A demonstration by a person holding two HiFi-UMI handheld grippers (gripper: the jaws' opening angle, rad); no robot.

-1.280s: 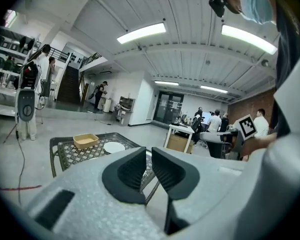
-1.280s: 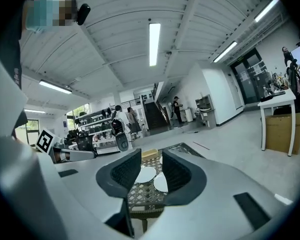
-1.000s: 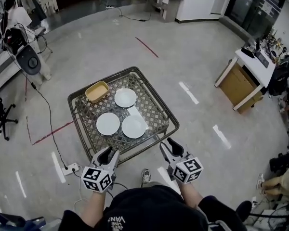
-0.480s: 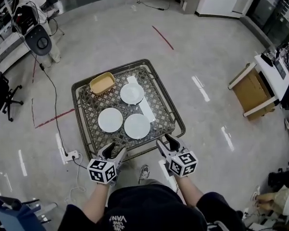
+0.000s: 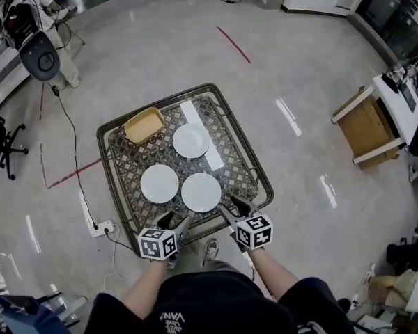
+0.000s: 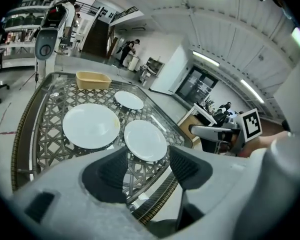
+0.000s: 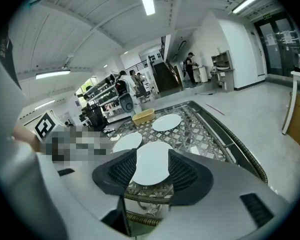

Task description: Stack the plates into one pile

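Three white plates are being shown lying separately, none stacked, on the lattice-topped table (image 5: 129, 160): the far plate (image 5: 191, 140), the near-left plate (image 5: 159, 184) and the near-right plate (image 5: 200, 192). A yellow dish (image 5: 144, 124) is being shown at the far-left corner. The left gripper (image 5: 175, 221) and right gripper (image 5: 233, 207) are being held at the near edge, jaws being opened, nothing gripped.

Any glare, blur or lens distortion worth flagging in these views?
Head view: bright streaks of glare on the glossy grey floor. Left and right gripper views: strong fisheye bending, black corners; the nearest round white plate looks sharp.
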